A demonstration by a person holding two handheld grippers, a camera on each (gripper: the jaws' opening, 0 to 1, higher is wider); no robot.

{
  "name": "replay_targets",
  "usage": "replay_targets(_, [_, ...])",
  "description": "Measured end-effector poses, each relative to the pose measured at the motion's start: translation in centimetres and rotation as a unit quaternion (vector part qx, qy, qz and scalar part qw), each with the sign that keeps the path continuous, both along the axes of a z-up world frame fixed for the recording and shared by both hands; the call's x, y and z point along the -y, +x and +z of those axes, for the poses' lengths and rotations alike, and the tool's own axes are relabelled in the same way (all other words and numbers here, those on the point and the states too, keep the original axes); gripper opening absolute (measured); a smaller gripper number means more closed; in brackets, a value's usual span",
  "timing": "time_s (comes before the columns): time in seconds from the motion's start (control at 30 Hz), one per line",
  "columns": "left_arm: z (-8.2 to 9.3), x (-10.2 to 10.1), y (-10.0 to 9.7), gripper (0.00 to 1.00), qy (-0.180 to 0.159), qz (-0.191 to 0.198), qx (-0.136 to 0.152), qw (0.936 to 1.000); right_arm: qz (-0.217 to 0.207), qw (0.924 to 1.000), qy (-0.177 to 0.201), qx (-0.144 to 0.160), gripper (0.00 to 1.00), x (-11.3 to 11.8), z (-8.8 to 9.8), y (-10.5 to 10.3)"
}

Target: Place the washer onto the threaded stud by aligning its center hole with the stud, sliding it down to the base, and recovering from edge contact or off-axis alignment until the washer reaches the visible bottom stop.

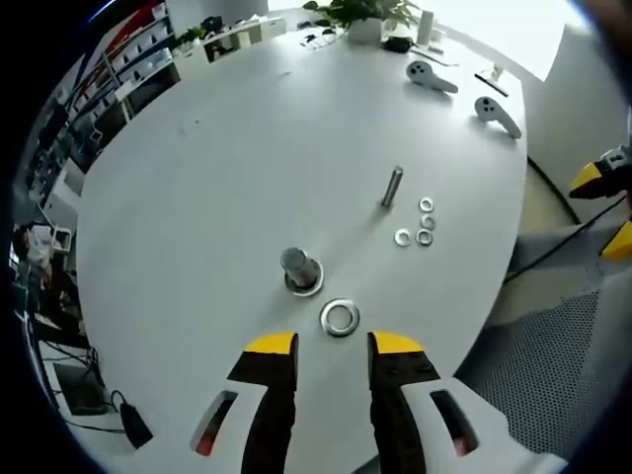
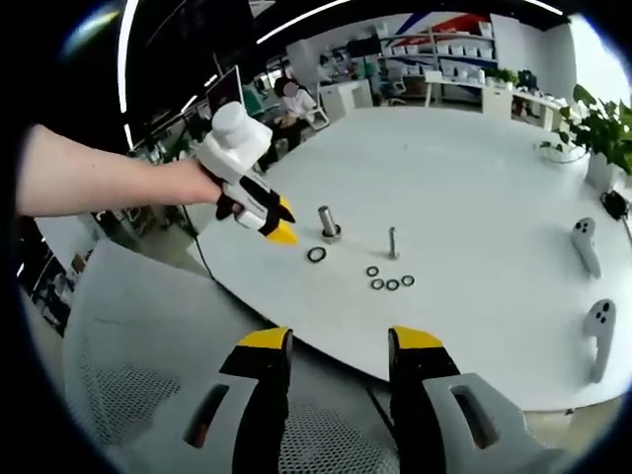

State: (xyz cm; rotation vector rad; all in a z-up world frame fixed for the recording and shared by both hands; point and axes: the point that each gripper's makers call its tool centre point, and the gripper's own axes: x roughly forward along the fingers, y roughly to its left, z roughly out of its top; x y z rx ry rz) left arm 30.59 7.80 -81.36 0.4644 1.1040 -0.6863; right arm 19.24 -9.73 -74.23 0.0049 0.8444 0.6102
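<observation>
**Both grippers spread and empty, large washer flat on the table beside the stud**

In the left gripper view, the left gripper [image 1: 334,346] is seen from behind its two yellow-tipped jaws, which are held apart with nothing between them. Just beyond the tips, the large washer [image 1: 339,317] lies flat on the white table [image 1: 217,178]. It is close to the thick stud [image 1: 299,265] but apart from it; the stud stands upright with a ring around its base. Farther off, a thinner bolt [image 1: 392,186] stands upright, and four small washers [image 1: 421,221] are clustered near it on the table. Two white controllers [image 1: 432,75] lie toward the far edge, and a potted plant [image 1: 364,14] stands beyond them. The yellow tips of the right gripper [image 1: 604,207] are seen at the right of this view, off the table's edge.

In the right gripper view, the right gripper [image 2: 340,342] is held over a mesh chair [image 2: 148,326], short of the table [image 2: 474,178], with its jaws spread and empty. The left gripper [image 2: 272,223] is held in a hand [image 2: 188,183] above the near table edge, tips pointing down toward the large washer [image 2: 316,255]. The stud [image 2: 328,222], the thinner bolt [image 2: 392,242] and the small washers [image 2: 390,281] are seen beyond. A seated person is visible in the background.
</observation>
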Motion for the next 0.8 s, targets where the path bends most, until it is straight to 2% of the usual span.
replay_targets(0.13, [-0.2,0.0,0.0,0.26,0.002,-0.003,-0.002,1.0000,-0.002,0.9998,-0.017,-0.010,0.44,0.2,-0.9,-0.2])
replay_targets(0.8, [-0.8,0.2,-0.2,0.26,0.001,-0.006,-0.005,1.0000,-0.012,0.9998,0.007,-0.015,0.41,-0.1,-1.0,0.0])
